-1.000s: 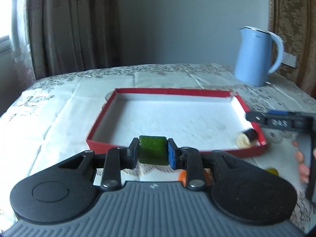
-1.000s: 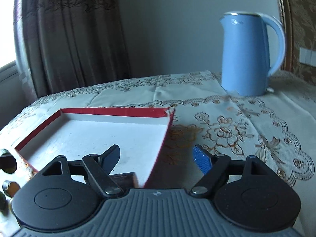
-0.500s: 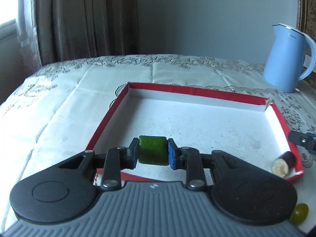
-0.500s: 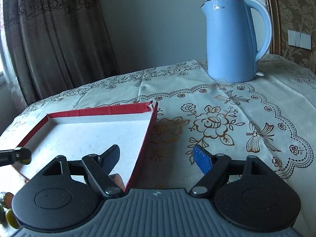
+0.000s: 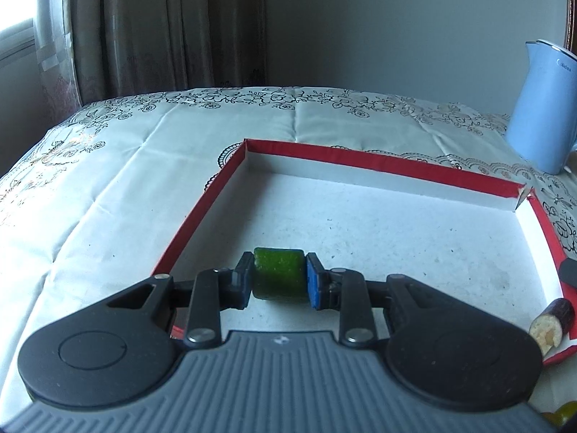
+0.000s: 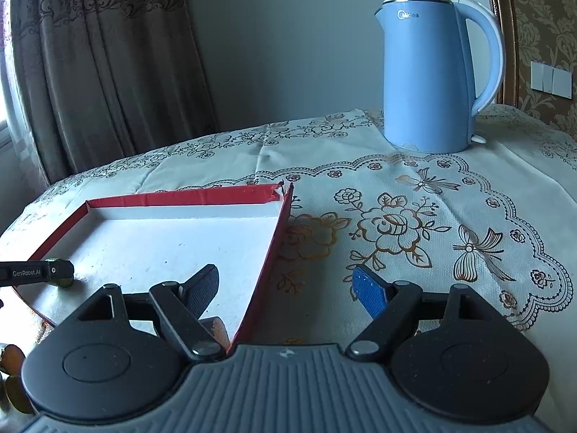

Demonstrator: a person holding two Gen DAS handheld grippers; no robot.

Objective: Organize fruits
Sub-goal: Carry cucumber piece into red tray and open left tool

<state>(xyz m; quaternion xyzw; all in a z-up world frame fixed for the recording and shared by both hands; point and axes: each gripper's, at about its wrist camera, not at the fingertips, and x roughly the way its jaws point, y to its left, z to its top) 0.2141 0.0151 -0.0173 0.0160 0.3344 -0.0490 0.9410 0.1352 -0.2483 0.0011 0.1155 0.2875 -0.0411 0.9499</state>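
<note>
A table draped in a cream tablecloth with gold floral embroidery is filling both views; brown patterned curtains are hanging against a grey wall behind it, with a window showing at the left edge; one shallow red-rimmed cardboard tray with a white floor is lying on the cloth; one pale blue electric kettle is standing upright beyond the tray's far right corner, well apart from it; the left gripper is reaching over the tray's near left part, its fingers pinching one dark green, roughly cylindrical fruit chunk just above the white floor; the right gripper is hovering spread wide and gripping nothing, straddling the tray's right wall; one short purple-skinned cut piece with a pale face is lying at the tray's near right corner; small yellowish-green round fruits, too cropped to count, are showing beside the tray's near edge.
</note>
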